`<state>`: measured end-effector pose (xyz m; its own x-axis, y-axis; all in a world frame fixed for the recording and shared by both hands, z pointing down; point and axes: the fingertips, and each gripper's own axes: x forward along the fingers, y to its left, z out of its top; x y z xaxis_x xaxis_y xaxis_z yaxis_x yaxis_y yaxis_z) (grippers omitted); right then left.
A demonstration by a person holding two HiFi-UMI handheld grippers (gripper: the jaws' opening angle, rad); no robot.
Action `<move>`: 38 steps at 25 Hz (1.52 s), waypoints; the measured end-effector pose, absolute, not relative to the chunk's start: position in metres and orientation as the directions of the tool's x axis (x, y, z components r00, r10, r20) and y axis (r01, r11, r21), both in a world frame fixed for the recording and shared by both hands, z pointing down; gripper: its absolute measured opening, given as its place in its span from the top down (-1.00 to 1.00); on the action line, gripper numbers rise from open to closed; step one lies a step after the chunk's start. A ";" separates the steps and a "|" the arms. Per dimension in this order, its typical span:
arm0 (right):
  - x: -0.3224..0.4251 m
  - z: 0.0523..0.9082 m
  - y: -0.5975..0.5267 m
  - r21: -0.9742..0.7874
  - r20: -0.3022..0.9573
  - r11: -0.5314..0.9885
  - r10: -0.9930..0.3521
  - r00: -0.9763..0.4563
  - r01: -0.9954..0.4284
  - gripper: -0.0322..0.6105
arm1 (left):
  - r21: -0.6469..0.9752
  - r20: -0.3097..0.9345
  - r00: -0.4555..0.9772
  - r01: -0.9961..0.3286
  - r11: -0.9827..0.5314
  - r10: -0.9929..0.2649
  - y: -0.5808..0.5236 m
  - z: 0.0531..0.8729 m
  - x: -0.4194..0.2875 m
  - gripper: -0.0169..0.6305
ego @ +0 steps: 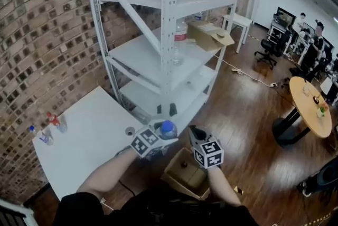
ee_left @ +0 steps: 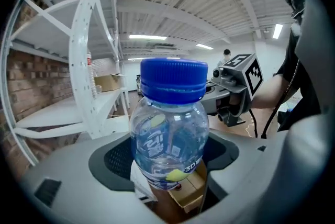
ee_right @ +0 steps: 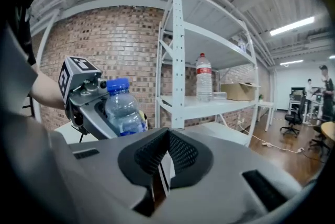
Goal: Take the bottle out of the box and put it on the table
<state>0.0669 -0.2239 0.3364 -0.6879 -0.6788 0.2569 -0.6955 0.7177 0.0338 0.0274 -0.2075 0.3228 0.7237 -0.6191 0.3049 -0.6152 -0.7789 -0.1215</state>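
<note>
Left tongs (ee_left: 167, 165): wide, clamped on the bottle (ee_left: 168, 134) at its body, blue cap up, bottle upright.
Right tongs (ee_right: 166, 157): pinched together, nothing between, held level beside the left.
Bottle's place: up in the air, clear of the box (ego: 185, 172), just off the table's (ego: 90, 140) right corner, not yet over it.
Box: on the floor below the arms, flaps open.
Step in hand: carry to the table, by the look of it. Lift out done, set-down not yet.
Doing it well: keep the bottle upright, swing left over the table's bare middle, well away from the small bottles (ego: 53, 122) at the left edge and the round bit (ego: 130, 130) by the right corner. Lower until the base sits flat, open only then. Mind the rack (ego: 169, 61) post close ahead.
Head view alone: table layout and landing room, box under the arms.
Left gripper view alone: pads right against the bottle's sides.
Right gripper view alone: bottle side-on in the left tongs, own jaws meeting.
</note>
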 end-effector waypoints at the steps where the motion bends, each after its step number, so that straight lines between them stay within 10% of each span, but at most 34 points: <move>1: 0.054 0.335 -0.224 0.031 0.251 0.745 -0.651 -0.717 -0.666 0.89 | -0.126 0.313 0.697 -0.642 -0.756 -0.645 -0.206 0.325 0.016 -0.17; 22: -0.199 0.338 -0.116 -0.073 0.193 0.997 0.040 -0.980 0.026 0.89 | -0.045 0.360 0.004 -0.999 -0.021 -0.933 -0.059 0.352 -0.242 -0.17; 38: -0.364 0.346 -0.168 0.014 0.277 0.998 -0.057 -0.959 -0.056 0.89 | -0.024 0.332 0.065 -0.997 -0.078 -0.941 -0.129 0.380 -0.435 -0.17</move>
<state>-0.3639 -0.1679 0.3461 -0.9592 -0.0573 0.2768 -0.0557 0.9984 0.0137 -0.4345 -0.1293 0.3803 0.0654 -0.9411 0.3317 -0.9967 -0.0776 -0.0236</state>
